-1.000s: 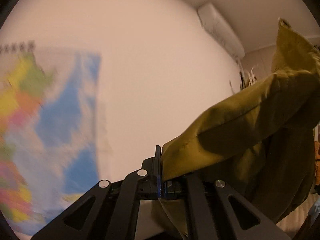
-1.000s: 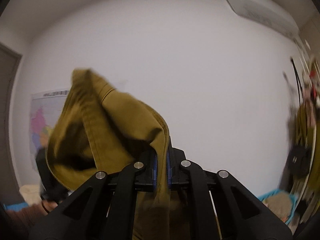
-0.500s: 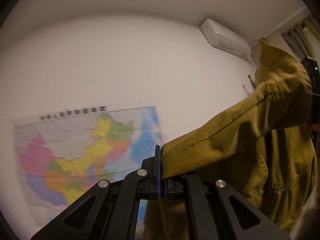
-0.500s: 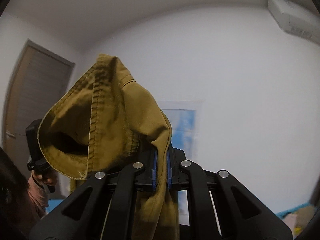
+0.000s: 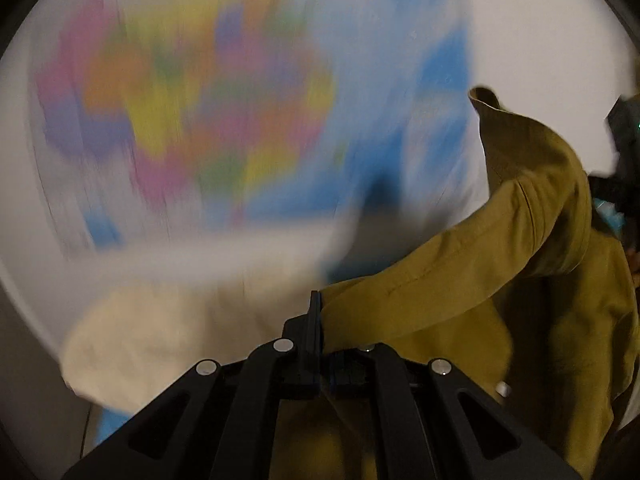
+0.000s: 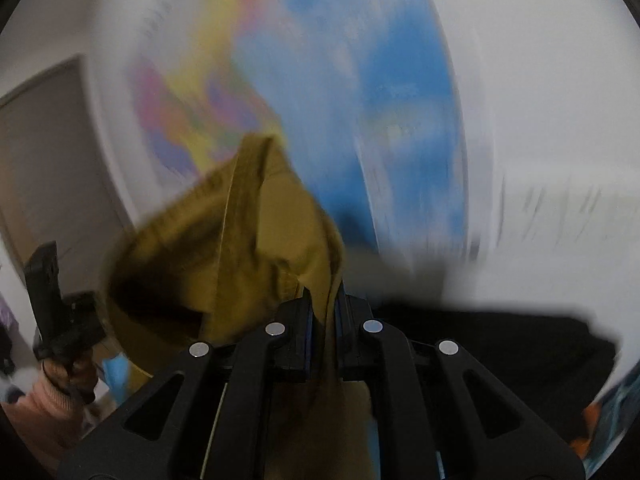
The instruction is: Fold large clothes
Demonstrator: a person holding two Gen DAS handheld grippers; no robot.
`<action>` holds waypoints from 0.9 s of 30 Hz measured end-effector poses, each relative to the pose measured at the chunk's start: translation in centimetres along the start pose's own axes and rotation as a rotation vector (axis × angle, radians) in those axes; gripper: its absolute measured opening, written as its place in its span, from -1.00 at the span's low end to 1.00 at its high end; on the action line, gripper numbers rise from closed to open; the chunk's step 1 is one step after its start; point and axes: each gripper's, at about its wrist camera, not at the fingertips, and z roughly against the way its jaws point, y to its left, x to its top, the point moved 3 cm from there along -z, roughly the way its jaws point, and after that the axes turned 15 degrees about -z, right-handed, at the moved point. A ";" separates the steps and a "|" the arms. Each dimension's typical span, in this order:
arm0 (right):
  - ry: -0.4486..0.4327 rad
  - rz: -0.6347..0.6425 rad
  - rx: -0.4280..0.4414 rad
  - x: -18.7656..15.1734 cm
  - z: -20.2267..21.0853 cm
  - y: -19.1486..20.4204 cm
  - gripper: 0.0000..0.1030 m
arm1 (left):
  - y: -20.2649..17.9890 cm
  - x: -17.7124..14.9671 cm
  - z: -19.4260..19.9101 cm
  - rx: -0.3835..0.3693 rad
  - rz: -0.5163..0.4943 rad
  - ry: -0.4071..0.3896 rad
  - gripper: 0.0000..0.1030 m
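Observation:
An olive-yellow jacket [image 5: 460, 280] hangs in the air between both grippers. My left gripper [image 5: 322, 320] is shut on one edge of it; the cloth runs up and right and drapes down at the right side. In the right wrist view my right gripper [image 6: 324, 312] is shut on another edge of the jacket [image 6: 240, 248], which bunches up to the left of the fingers. The left gripper's handle [image 6: 52, 304], held by a hand, shows at far left.
A coloured wall map [image 5: 248, 112] fills the background, blurred by motion; it also shows in the right wrist view [image 6: 360, 100]. A cream surface [image 5: 160, 340] lies below it. A dark shape [image 6: 500, 340] lies low right. A grey door [image 6: 44, 152] stands at left.
Both grippers have swung downward with the jacket: the views dropped from ceiling and upper wall to the map and surfaces below. Both stay shut on the cloth.

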 end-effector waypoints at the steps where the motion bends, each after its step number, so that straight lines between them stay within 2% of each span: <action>1: 0.060 -0.035 -0.013 -0.7 -3.3 -1.6 -0.85 | 0.0 -0.9 -2.8 -0.025 0.007 0.048 -0.98; 2: 0.087 -0.047 -0.037 -1.3 -4.9 -3.4 -0.85 | 0.1 -1.9 -5.9 -0.014 0.019 0.106 -0.98; 3: 0.135 -0.056 -0.095 -2.1 -6.6 -6.1 -0.85 | 0.2 -2.6 -7.3 -0.019 0.027 0.131 -0.98; 5: 0.174 -0.064 -0.162 -3.2 -10.4 -8.4 -0.85 | 0.7 -3.2 -9.8 -0.025 0.047 0.157 -0.98; 7: 0.170 -0.106 -0.193 -2.8 -11.2 -10.1 -0.85 | 1.4 -3.1 -11.5 -0.033 0.061 0.167 -0.98; 8: 0.166 -0.150 -0.199 -2.4 -11.2 -11.5 -0.75 | 1.9 -2.9 -12.3 -0.040 0.076 0.180 -0.98; 10: 0.141 -0.183 -0.252 -2.3 -11.1 -12.8 -0.42 | 2.4 -3.2 -12.9 -0.068 0.093 0.209 -0.96; 11: 0.126 -0.187 -0.288 -2.1 -10.0 -12.8 0.02 | 2.8 -3.2 -13.4 -0.083 0.092 0.222 -0.89; 12: 0.107 -0.189 -0.322 -1.9 -9.3 -13.1 0.20 | 3.0 -3.3 -13.6 -0.080 0.093 0.232 -0.84; 14: 0.087 -0.184 -0.321 -1.3 -7.9 -12.9 0.22 | 3.7 -3.6 -13.9 -0.077 0.094 0.247 -0.42; 15: 0.085 -0.155 -0.312 -1.9 -6.5 -12.1 0.24 | 3.9 -3.7 -13.8 -0.079 0.099 0.243 -0.32; 16: 0.088 -0.121 -0.305 -2.4 -5.7 -11.2 0.27 | 4.1 -3.8 -13.6 -0.090 0.103 0.239 -0.12; 17: 0.098 -0.059 -0.299 -3.4 -4.4 -9.5 0.36 | 4.3 -4.0 -13.4 -0.108 0.104 0.232 -0.09; 18: 0.110 -0.026 -0.279 -4.9 -3.1 -7.9 0.54 | 4.4 -4.1 -12.9 -0.125 0.100 0.215 -0.07; 20: 0.171 0.043 -0.206 -8.1 -1.6 -4.4 0.80 | 4.3 -4.4 -11.5 -0.135 0.067 0.200 0.25; 21: 0.193 0.073 -0.194 -9.9 -1.0 -3.4 0.87 | 3.6 -4.3 -10.9 -0.144 0.034 0.184 0.26; 22: 0.225 0.107 -0.188 -12.4 -1.0 -2.1 0.91 | 2.9 -4.3 -10.4 -0.155 -0.003 0.174 0.29; 23: 0.288 0.158 -0.206 -15.4 -1.6 -0.9 0.89 | 2.3 -4.5 -10.1 -0.165 -0.045 0.172 0.42; 24: 0.317 0.180 -0.228 -17.1 -1.9 -0.6 0.89 | 1.4 -4.7 -9.7 -0.165 -0.096 0.168 0.48; 27: 0.410 0.158 -0.287 -21.9 -4.5 -1.4 0.89 | -0.8 -5.1 -9.9 -0.151 -0.189 0.184 0.54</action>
